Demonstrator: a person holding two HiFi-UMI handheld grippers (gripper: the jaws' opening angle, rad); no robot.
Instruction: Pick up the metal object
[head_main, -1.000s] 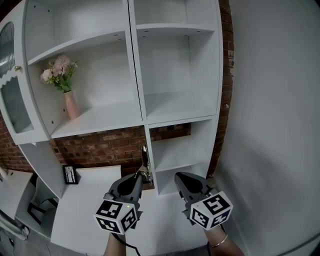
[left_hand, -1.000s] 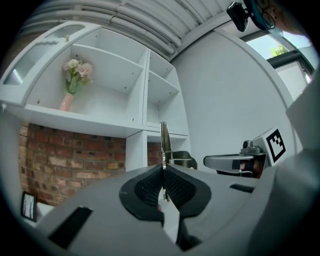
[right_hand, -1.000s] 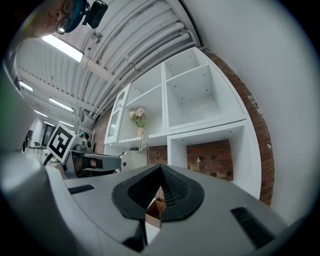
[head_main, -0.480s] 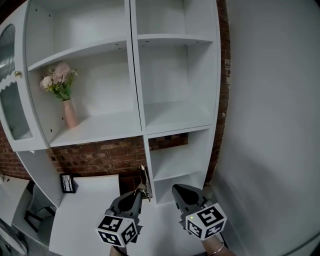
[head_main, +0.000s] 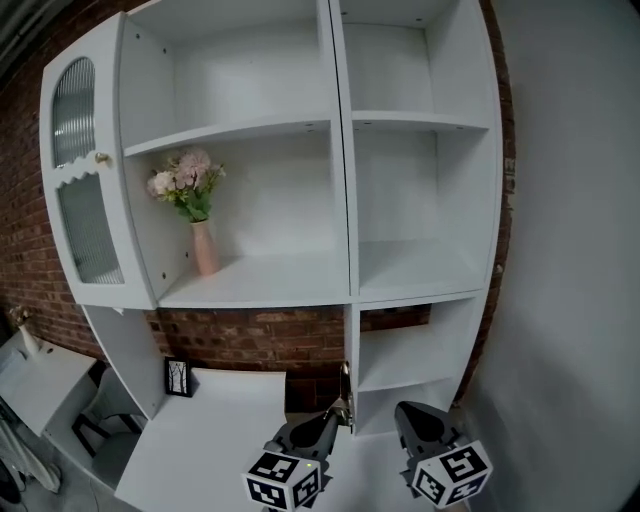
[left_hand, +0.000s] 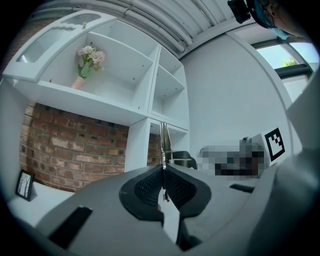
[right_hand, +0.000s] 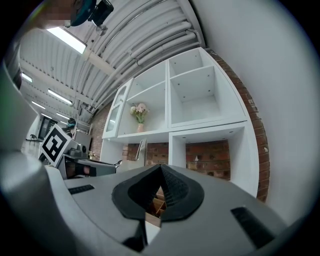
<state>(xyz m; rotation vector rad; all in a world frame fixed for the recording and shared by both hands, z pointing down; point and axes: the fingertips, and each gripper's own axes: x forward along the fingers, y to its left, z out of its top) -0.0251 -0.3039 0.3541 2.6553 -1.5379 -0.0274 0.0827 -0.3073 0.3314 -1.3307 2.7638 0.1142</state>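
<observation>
The left gripper (left_hand: 163, 172) is clamping its two dark ribbed pads tightly on the metal object (left_hand: 162, 142), pinching it at its lower end. The object is standing almost upright out of the jaws, lifted clear of the white desk top (head_main: 210, 430) below it. It is showing as a thin, flat, shiny silver strip, narrow edge-on from the left gripper view, with a small rounded fitting sticking out sideways just above the pads. Beside it, the right gripper (right_hand: 161, 169) is holding its pads pressed together at the tips, with nothing caught between them; from its own view the silver strip is rising at a slight tilt to its left.

The cube on each gripper (head_main: 287, 483) is carrying black-and-white square markers, patterns only, no letters. A small black-framed picture (head_main: 178, 377) is leaning at the back of the desk, its print too small to read. Behind it a red brick wall (head_main: 250, 340) is running under a tall white shelf unit (head_main: 340, 200). On one shelf a pink vase (head_main: 204, 248) is holding pale pink flowers (head_main: 185, 182). Left of the vase, a cabinet door (head_main: 85, 190) with ribbed glass is hanging open
</observation>
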